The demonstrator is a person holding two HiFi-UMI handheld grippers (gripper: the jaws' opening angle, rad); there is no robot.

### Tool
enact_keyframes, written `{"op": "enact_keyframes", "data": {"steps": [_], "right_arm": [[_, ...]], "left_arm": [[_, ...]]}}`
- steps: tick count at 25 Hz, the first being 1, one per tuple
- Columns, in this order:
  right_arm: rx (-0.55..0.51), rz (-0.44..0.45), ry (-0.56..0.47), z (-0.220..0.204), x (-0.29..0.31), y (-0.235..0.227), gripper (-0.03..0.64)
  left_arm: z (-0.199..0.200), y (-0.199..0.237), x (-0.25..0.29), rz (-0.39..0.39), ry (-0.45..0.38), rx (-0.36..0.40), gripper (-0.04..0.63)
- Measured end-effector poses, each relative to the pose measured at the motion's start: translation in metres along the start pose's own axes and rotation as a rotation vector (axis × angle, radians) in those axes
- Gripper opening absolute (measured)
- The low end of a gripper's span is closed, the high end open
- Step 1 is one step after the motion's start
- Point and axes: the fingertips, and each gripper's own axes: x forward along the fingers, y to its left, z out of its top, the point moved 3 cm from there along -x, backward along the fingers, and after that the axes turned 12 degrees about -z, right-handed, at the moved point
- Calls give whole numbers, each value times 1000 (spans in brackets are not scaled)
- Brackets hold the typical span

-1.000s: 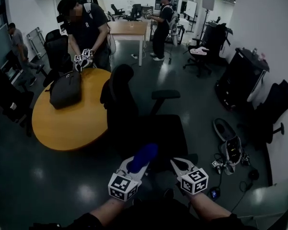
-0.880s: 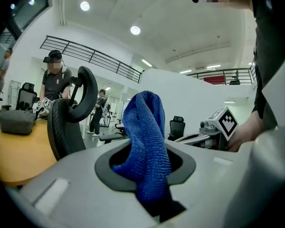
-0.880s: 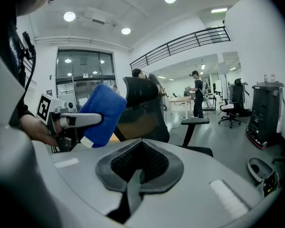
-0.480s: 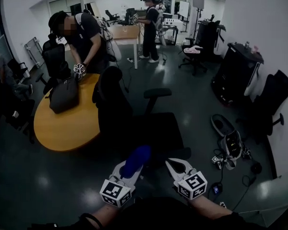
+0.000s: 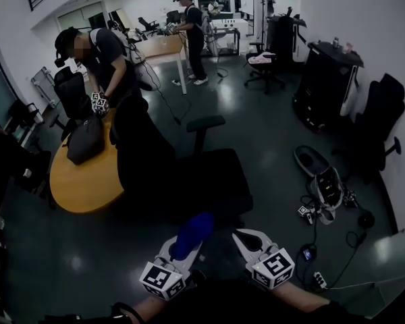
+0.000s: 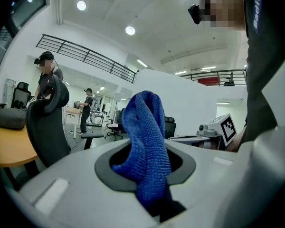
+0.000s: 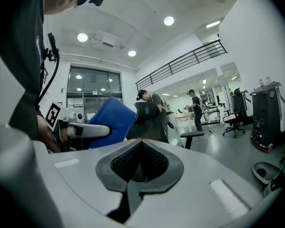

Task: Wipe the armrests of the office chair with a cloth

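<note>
A black office chair (image 5: 179,171) stands ahead of me, its far armrest (image 5: 205,122) raised on a post. My left gripper (image 5: 183,247) is low in front of it, shut on a blue cloth (image 5: 191,232) that bulges out of the jaws. The left gripper view shows the cloth (image 6: 145,141) clamped in that gripper (image 6: 145,170), with the chair back (image 6: 47,122) and armrest (image 6: 92,136) beyond. To its right my right gripper (image 5: 241,237) is shut and holds nothing. From the right gripper (image 7: 140,167) I see the cloth (image 7: 111,122) at left and the chair (image 7: 149,120) behind.
A round wooden table (image 5: 81,184) left of the chair carries a dark bag (image 5: 86,139), and a person (image 5: 104,59) works at it. Another person (image 5: 189,25) stands at the back. Bags and cables (image 5: 324,191) litter the floor at right, near a black cabinet (image 5: 327,79) and chairs (image 5: 381,123).
The head view has swung, so the chair and table now sit further left and a little farther off. Both grippers keep their pose, the cloth still clamped in the left one.
</note>
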Motion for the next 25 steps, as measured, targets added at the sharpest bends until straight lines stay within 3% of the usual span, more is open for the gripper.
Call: {"op": "enact_keyframes", "data": {"steps": [6,12,18,25], "right_arm": [[21,-17,-1,-4,-24,-14,3],[30,-75,-31,2,-23,-9,3],[15,-91,-43,11,-17,-9,3],[12,-42,-26,8,-5,5,3]], "left_arm": [[4,-33,19,-47,10,2,120],[0,-31,19,-123,19,41,120],[8,-23,17,-136,3,40,120],[11,-17,15,-135,6,53,120]]}}
